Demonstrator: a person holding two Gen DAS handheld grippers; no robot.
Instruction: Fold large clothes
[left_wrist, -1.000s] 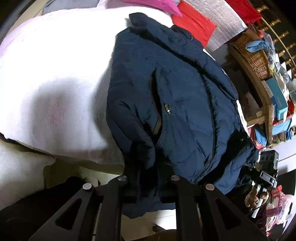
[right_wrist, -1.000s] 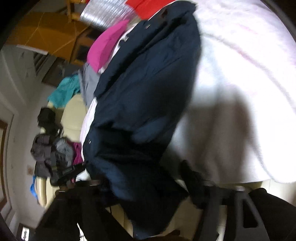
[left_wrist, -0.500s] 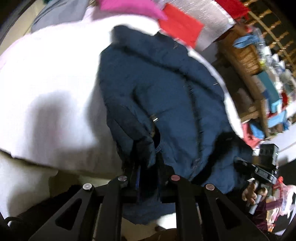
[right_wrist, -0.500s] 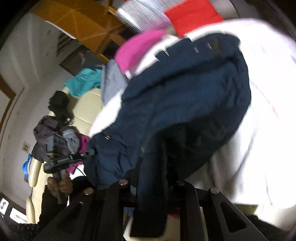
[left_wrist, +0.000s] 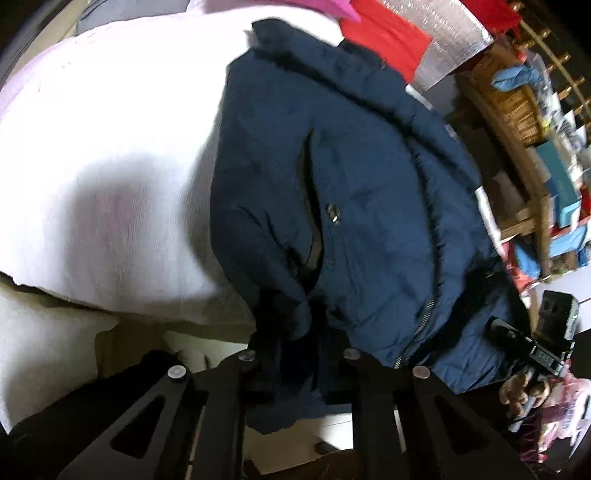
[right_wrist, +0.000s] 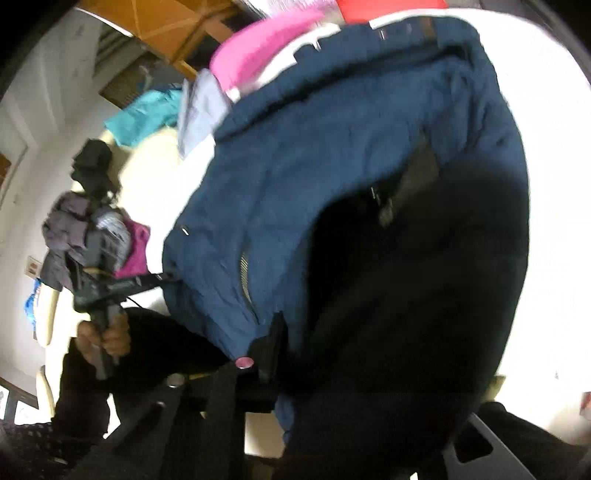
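A navy padded jacket (left_wrist: 362, 192) lies on a white blanket (left_wrist: 110, 155), collar at the far end, hem toward me. My left gripper (left_wrist: 295, 350) is shut on the jacket's near hem by the left pocket. In the right wrist view the jacket (right_wrist: 314, 177) is lifted; dark fabric drapes over my right gripper (right_wrist: 325, 373) and hides its right finger. The right gripper is shut on the jacket's hem. The right gripper also shows in the left wrist view (left_wrist: 517, 343) at the jacket's right hem corner.
Pink (left_wrist: 295, 3) and red cloths (left_wrist: 384, 37) lie beyond the collar. A wicker basket (left_wrist: 517, 110) and cluttered shelf stand at the right. In the right wrist view, a cream sofa (right_wrist: 155, 177) carries a teal cloth (right_wrist: 144, 118) and a pile of clothes (right_wrist: 85, 229).
The right gripper has lifted its hem corner up and over, so dark fabric now covers much of its view. The left gripper keeps hold of the hem.
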